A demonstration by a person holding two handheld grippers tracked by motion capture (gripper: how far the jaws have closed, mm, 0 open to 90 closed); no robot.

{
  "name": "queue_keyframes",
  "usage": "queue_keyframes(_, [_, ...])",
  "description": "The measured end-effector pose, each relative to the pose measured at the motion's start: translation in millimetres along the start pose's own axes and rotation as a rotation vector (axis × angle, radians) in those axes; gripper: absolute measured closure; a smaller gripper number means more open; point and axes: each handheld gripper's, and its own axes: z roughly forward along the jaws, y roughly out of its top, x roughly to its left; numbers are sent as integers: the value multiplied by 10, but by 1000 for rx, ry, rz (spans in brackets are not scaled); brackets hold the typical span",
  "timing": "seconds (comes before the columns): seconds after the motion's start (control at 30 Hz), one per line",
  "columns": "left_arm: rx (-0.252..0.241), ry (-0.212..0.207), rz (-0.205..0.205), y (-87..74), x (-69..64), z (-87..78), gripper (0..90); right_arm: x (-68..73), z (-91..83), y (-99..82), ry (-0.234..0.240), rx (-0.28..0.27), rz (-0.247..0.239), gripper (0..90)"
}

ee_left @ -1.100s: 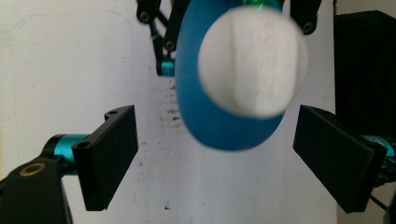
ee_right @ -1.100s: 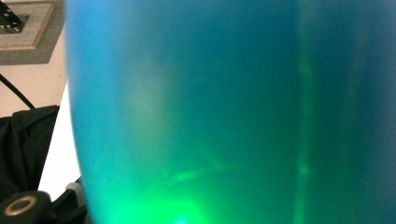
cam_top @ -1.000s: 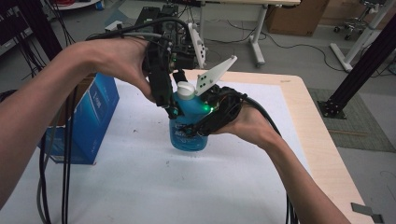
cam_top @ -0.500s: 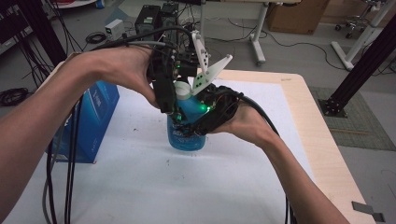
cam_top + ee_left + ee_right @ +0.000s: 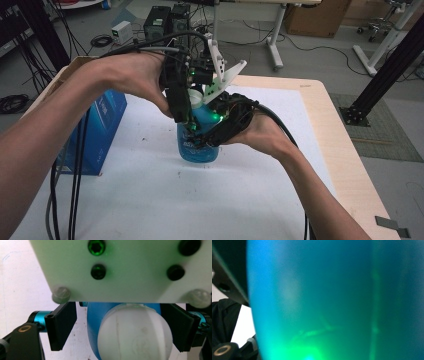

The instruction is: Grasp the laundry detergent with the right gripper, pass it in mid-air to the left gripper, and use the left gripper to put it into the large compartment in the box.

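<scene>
While righty clamps the blue bottle (image 5: 199, 145), lefty's jaws have just been closing around the white cap (image 5: 135, 335).
Pads aren't touching yet; off-centre toward 3 o'clock, they could slip off.

The high view looks forward and down over the table (image 5: 320, 105). The left gripper view peers straight down, very close, onto the blue bottle's (image 5: 93, 315) white cap (image 5: 133, 332). The right gripper view presses against the same bottle's side.

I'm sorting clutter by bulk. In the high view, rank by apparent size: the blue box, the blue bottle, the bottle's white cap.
1. Blue box, at the table's left, largest.
2. Blue bottle, partly hidden by both grippers, so its full size is unsure.
3. White cap, clearly smallest.
</scene>
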Motion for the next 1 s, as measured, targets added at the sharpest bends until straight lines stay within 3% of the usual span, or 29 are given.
queue_keyframes(0.9, [21,4,33,21,-38,6,318,13,2,-5,3,11,8,451])
queue_keyframes(1.0, [14,8,39,22,-54,-4,376,-1,-4,-16,9,4,7,451])
